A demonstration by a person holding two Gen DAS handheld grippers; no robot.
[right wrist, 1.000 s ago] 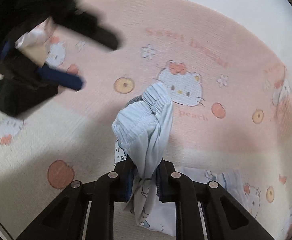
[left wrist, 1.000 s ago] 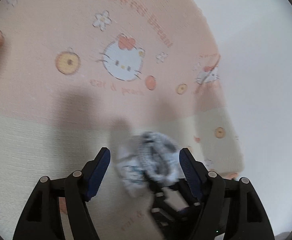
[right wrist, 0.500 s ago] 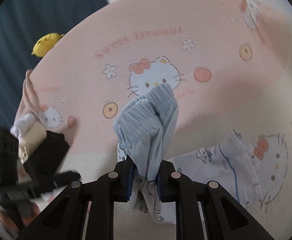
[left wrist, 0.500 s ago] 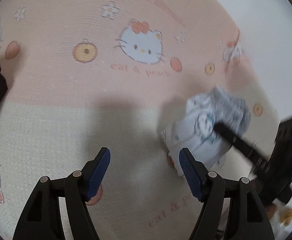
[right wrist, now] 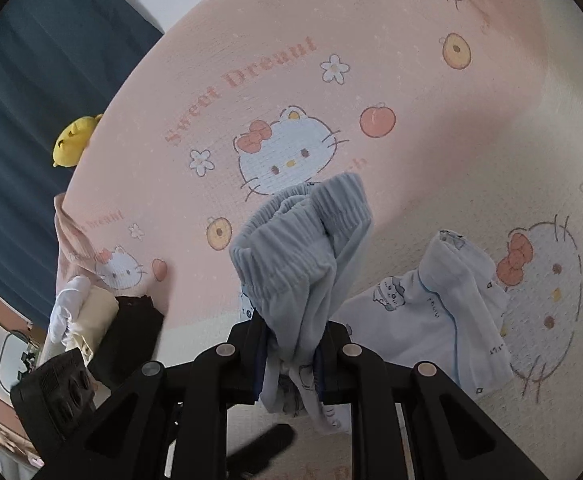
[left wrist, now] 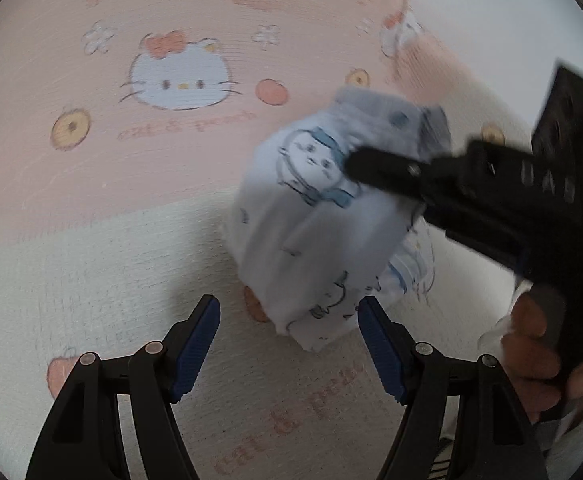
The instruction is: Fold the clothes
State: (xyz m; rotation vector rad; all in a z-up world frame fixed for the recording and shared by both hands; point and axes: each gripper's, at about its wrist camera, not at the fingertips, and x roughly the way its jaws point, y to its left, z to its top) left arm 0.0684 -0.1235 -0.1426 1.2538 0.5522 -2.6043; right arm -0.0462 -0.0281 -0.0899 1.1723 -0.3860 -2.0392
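Closest to the lens in the right wrist view, the right gripper [right wrist: 289, 354] is clamped tight on the bunched elastic waistband of the pale blue printed shorts [right wrist: 303, 256], low centre of the frame, with the rest of the fabric trailing onto the blanket [right wrist: 371, 32] at lower right. In the left wrist view the left gripper [left wrist: 289, 334] sits bottom centre with its jaws spread wide and nothing in them, the shorts hanging just past its tips.

My read: the free gripper should catch a hem or waistband corner, not the middle of the bunch, so the fabric can be pulled flat.

Hard to tell: motion blur smears the shorts in the left view, so which edge is nearest is unclear. A small clothes pile [right wrist: 103, 320] sits far left, partly cut off.
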